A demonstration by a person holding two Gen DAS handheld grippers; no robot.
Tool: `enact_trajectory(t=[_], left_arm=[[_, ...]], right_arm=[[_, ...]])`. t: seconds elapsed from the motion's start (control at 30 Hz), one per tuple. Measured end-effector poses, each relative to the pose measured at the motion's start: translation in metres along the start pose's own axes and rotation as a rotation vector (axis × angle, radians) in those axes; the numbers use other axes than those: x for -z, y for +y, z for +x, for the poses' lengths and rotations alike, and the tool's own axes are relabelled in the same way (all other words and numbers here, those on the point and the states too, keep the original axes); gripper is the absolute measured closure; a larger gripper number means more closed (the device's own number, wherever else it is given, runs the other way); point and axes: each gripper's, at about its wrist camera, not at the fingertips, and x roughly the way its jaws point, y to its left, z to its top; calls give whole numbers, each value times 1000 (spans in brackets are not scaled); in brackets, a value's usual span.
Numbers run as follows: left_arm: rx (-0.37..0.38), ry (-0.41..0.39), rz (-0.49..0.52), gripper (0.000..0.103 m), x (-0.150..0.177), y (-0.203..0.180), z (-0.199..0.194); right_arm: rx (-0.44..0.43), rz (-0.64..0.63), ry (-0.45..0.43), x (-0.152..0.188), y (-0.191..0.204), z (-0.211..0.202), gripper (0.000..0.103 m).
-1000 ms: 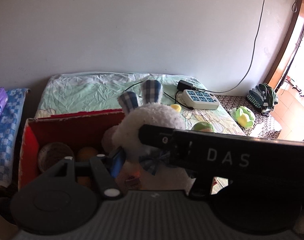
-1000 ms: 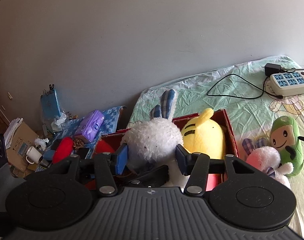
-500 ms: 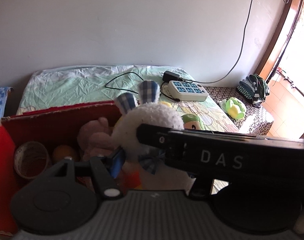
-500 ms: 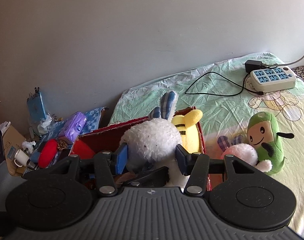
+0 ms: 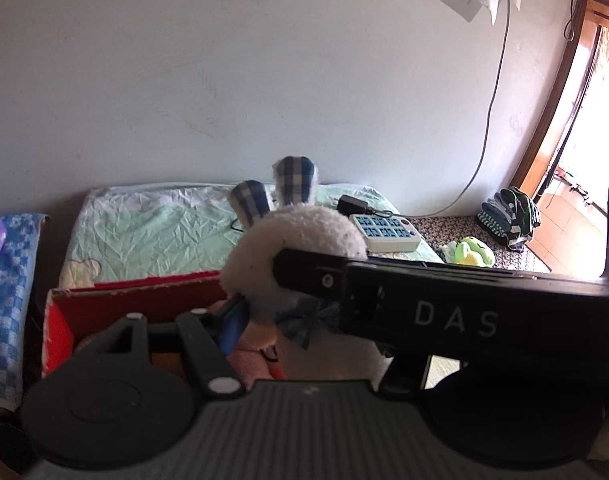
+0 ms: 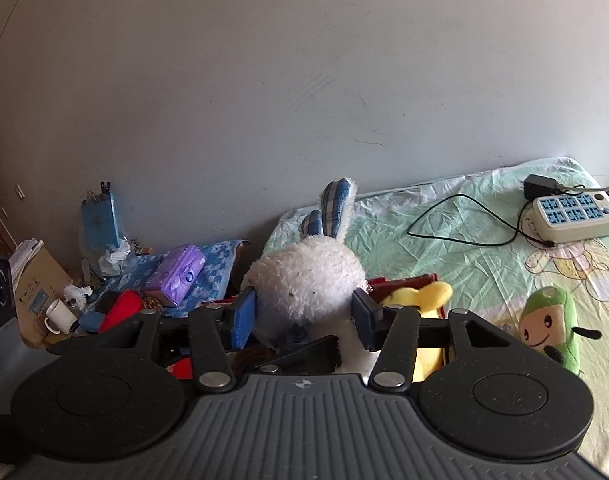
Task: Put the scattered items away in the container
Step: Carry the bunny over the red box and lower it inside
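A white plush rabbit (image 6: 308, 276) with blue checked ears is held between both grippers above a red cardboard box (image 5: 144, 300). My right gripper (image 6: 302, 318) is shut on the rabbit's head. My left gripper (image 5: 304, 312) is shut on the same rabbit (image 5: 300, 240); its right finger is hidden behind the black bar of the other gripper. A yellow plush (image 6: 420, 300) and a pink plush (image 5: 250, 364) lie in the box. A green plush (image 6: 548, 320) lies on the bed to the right.
A white power strip (image 6: 572, 216) with a black cable lies on the green bedsheet (image 6: 444, 256). A purple packet (image 6: 176, 274), a red item (image 6: 120, 308) and a white mug (image 6: 58, 316) sit on the cluttered left side. A green toy (image 5: 468, 252) and folded clothes (image 5: 508, 212) lie far right.
Both grippers have lifted the rabbit higher; the box now sits lower in both views. The small pink-eared rabbit on the bed has dropped out of the right wrist view.
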Motion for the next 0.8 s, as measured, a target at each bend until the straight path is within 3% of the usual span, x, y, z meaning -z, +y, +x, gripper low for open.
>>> enact_trajectory(t=[0.13,0.3,0.47,0.6,0.8], left_arm=[[-50,-9,-3,41,1,21,-8],[-99,86,-46,38,23,56,10],[-138,173,-76,36,49,80,33],[-178,235,-81,27,65,91,52],[-196,262,-76,27,74,94,64]], right_arm=[[-47,-28,-11,-1,16,14,49],[-63,-23,58,21,27,49,49],[-61,27,126,50,26,81,50],[-25,31,127,68,26,98,50],[-9,42,141,77,23,111,50]])
